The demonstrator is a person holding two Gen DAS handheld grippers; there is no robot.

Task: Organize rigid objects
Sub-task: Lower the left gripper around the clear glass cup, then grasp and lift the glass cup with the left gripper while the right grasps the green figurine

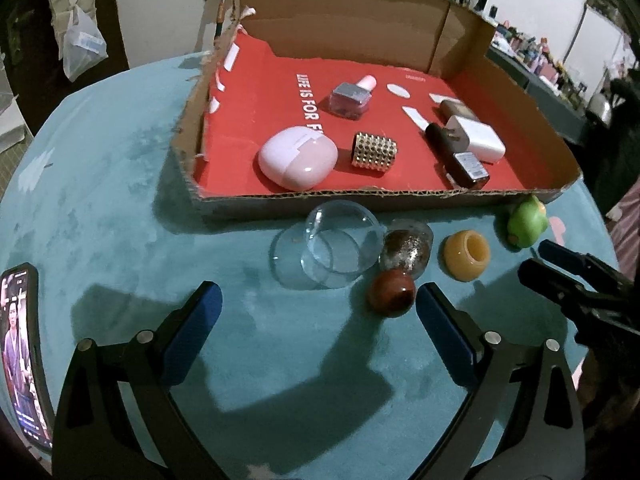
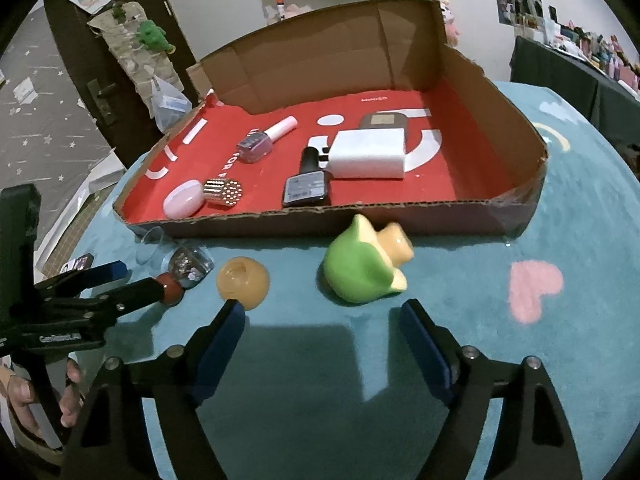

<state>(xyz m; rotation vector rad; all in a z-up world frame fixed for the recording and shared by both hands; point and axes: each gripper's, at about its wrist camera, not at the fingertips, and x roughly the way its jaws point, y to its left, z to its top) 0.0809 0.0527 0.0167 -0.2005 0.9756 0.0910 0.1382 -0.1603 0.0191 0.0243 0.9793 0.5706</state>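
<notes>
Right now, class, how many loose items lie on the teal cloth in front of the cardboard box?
5, in a row: clear dome, glitter jar, red-brown ball, amber ring, green figurine. The phone at the cloth's edge is not counted; the box wall may hide others.

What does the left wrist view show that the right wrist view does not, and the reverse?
Only the left wrist view shows the lit phone at the table's edge and the clear dome in full.

Only the right wrist view shows the pink heart on the teal cloth, the bare hand holding the left gripper, and the door behind.

Both show the cardboard box, the white charger, the studded cylinder, the green figure, the orange ring and the red ball. Each gripper's jaws stand open.
</notes>
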